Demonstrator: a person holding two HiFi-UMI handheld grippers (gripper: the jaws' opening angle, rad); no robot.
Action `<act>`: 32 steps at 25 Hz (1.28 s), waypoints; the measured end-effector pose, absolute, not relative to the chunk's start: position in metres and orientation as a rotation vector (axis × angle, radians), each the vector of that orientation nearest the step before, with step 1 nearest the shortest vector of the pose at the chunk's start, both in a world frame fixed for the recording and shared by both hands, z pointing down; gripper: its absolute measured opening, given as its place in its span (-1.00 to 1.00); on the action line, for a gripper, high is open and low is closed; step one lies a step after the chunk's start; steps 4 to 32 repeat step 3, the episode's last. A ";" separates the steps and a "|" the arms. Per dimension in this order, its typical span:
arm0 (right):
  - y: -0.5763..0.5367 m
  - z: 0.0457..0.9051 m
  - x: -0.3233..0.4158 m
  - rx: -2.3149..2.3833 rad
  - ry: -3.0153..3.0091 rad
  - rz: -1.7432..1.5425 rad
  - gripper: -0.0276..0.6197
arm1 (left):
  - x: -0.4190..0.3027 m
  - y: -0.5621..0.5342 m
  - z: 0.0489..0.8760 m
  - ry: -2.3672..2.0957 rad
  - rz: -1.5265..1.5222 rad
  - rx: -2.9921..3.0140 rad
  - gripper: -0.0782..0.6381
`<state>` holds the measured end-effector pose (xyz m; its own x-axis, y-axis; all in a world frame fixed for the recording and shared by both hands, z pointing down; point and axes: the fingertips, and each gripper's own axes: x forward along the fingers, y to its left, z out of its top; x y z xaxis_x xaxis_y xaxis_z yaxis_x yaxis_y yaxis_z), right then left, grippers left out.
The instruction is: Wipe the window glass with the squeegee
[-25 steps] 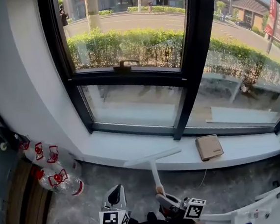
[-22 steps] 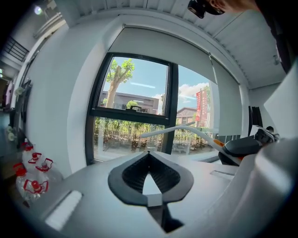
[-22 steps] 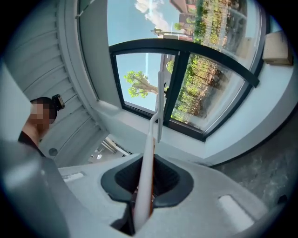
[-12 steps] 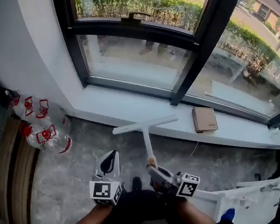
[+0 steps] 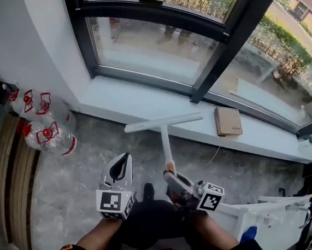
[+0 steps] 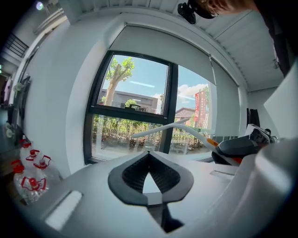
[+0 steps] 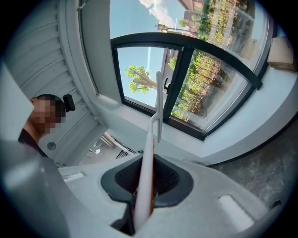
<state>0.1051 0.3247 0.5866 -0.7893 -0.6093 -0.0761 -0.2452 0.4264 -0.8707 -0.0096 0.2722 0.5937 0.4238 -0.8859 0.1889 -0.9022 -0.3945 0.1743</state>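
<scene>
A white T-shaped squeegee [image 5: 164, 127] points toward the window, its blade lying level just in front of the sill. My right gripper [image 5: 170, 177] is shut on the orange-tipped lower end of its handle. In the right gripper view the handle [image 7: 150, 153] runs up between the jaws of the right gripper [image 7: 148, 162] to the blade [image 7: 159, 104]. My left gripper [image 5: 124, 159] hangs to the left of the handle, jaws together and holding nothing. The left gripper view shows the left gripper [image 6: 149, 155] shut, with the squeegee [image 6: 173, 128] off to its right. The window glass [image 5: 154, 46] sits in a black frame, beyond the blade.
A white sill [image 5: 126, 103] runs under the window, with a brown box [image 5: 228, 121] on it at the right. Two water bottles [image 5: 47, 132] lie on the grey floor at the left beside a wooden bench [image 5: 7, 180]. A white stand [image 5: 268, 210] is at lower right.
The head view has tilted further down, so less window and more floor show. The squeegee stays in my right gripper with its blade near the sill. The left gripper is still shut.
</scene>
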 end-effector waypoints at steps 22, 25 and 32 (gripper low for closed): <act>0.324 0.587 0.106 -0.730 2.303 -1.311 -0.78 | -0.007 0.271 0.592 -1.553 0.097 2.435 -0.74; 0.324 0.587 0.106 -0.730 2.303 -1.311 -0.78 | -0.007 0.271 0.592 -1.553 0.097 2.435 -0.74; 0.324 0.587 0.106 -0.730 2.303 -1.311 -0.78 | -0.007 0.271 0.592 -1.553 0.097 2.435 -0.74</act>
